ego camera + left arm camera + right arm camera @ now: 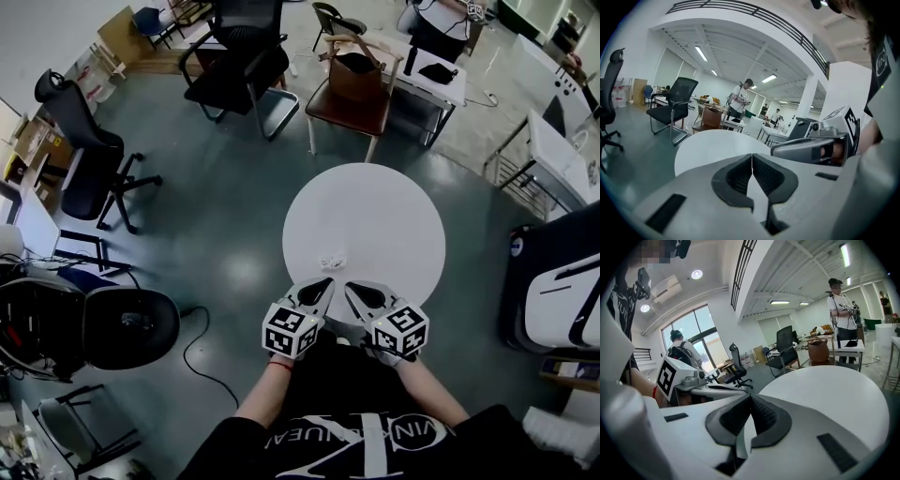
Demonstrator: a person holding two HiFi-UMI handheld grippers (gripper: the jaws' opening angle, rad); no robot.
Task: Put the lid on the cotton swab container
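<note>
Tabletop (375, 202), round and white, fills the centre of the head view, with a brown chair (352, 103) beyond it at the upper middle. Your left gripper (322, 284) and right gripper (356, 291) sit side by side at its near edge, lower centre. Each has its jaws pressed fully together on nothing. The cotton swab container (333, 261) lies just ahead of their tips, touching neither. It is too small to tell whether its lid is on.
</note>
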